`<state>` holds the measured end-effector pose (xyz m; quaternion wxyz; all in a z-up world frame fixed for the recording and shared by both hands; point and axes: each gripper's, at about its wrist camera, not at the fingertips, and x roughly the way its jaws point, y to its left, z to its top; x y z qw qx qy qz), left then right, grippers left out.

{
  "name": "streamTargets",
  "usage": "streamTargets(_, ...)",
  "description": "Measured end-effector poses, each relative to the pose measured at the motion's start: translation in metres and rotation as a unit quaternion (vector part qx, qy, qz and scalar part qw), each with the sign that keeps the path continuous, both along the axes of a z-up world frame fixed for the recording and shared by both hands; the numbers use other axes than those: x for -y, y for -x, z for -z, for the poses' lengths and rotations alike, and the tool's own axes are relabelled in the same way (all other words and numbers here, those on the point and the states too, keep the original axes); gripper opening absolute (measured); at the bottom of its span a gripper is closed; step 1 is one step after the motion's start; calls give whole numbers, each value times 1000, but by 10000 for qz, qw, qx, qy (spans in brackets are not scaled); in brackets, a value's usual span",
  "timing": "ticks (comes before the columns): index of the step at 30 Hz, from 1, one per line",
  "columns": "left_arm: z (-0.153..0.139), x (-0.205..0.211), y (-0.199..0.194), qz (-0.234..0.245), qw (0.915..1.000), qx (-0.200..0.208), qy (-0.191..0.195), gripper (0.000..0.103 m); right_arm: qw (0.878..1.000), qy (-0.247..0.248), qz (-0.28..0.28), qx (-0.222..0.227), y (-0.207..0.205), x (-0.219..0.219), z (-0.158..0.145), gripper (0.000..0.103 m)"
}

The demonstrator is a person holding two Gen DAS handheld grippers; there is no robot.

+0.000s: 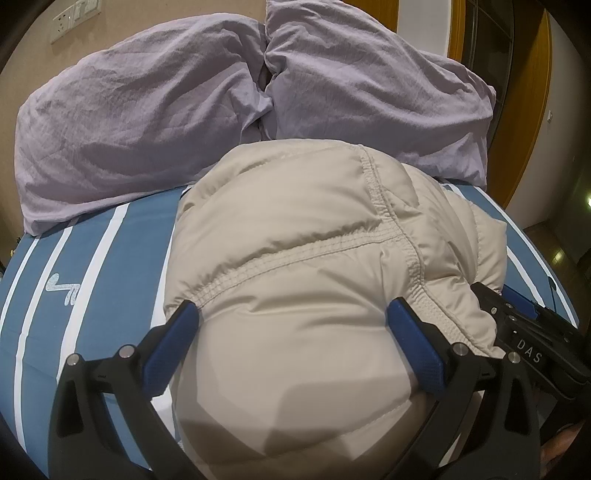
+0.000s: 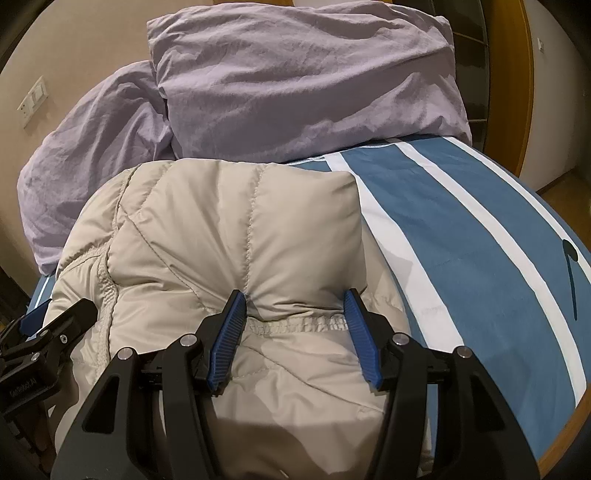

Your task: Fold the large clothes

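A beige puffer jacket [image 1: 295, 236] lies bundled on the blue and white striped bed [image 1: 92, 266]; it also shows in the right wrist view [image 2: 229, 229]. My left gripper [image 1: 291, 310] is open, its blue pads [image 1: 173, 343] standing on either side of the jacket's near bulge. My right gripper [image 2: 293, 299] is open too, its pads [image 2: 227, 343] astride a fold by the elastic hem [image 2: 295, 325]. Each gripper shows at the edge of the other's view, the right one [image 1: 524, 325] and the left one [image 2: 48, 325].
Two lilac pillows [image 1: 140, 122] [image 1: 369, 92] lie at the head of the bed, just behind the jacket. A beige wall with a socket plate [image 1: 75, 18] is behind them. A wooden door frame [image 1: 532, 110] stands to the right. The bed's edge [image 2: 576, 417] curves at the right.
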<state>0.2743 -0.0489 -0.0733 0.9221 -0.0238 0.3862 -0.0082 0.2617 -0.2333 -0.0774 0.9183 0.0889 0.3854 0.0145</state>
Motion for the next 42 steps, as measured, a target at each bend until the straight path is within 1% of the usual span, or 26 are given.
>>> streamTargets(19, 3, 2, 4, 24, 10000, -41, 9, 101, 10000, -53, 27, -41, 9, 4, 0, 57)
streamTargets(21, 1, 0, 5, 24, 9999, -84, 58, 101, 9999, -61, -24, -78, 9, 5, -2, 57)
streamTargets(24, -5, -7, 9, 1, 9995, -186, 259, 101, 9997, -137, -124, -181, 8, 9, -7, 58)
streamTargets(28, -13, -27, 17, -91, 9976, -290, 615, 101, 9977, -459, -247, -427, 2, 24, -20, 59)
streamTargets(29, -14, -32, 18, -121, 9972, -303, 674, 101, 9975, -483, -232, -454, 1, 27, -22, 61)
streamTargets(30, -16, -37, 19, -146, 9969, -310, 713, 101, 9977, -453, -119, -490, -1, 33, -26, 74)
streamTargets(31, -18, -45, 20, -193, 9962, -323, 790, 101, 9976, -500, -72, -474, -2, 38, -29, 81)
streamTargets(33, -20, -60, 19, -271, 9934, -424, 1032, 101, 9954, -779, -28, -558, -8, 52, -32, 81)
streamTargets(35, -20, -72, 16, -316, 9902, -538, 1248, 101, 9904, -1095, -76, -837, -18, 61, -28, 88)
streamTargets(36, -18, -78, 14, -343, 9882, -621, 1356, 101, 9866, -1276, -129, -1013, -24, 65, -25, 92)
streamTargets(38, -15, -85, 11, -357, 9856, -746, 1474, 101, 9794, -1536, -216, -1294, -32, 70, -18, 92)
streamTargets(40, -11, -90, 9, -340, 9829, -859, 1590, 101, 9713, -1791, -273, -1541, -38, 75, -10, 99)
streamTargets(42, -6, -93, 7, -312, 9799, -975, 1715, 101, 9631, -2020, -329, -1748, -44, 78, -2, 101)
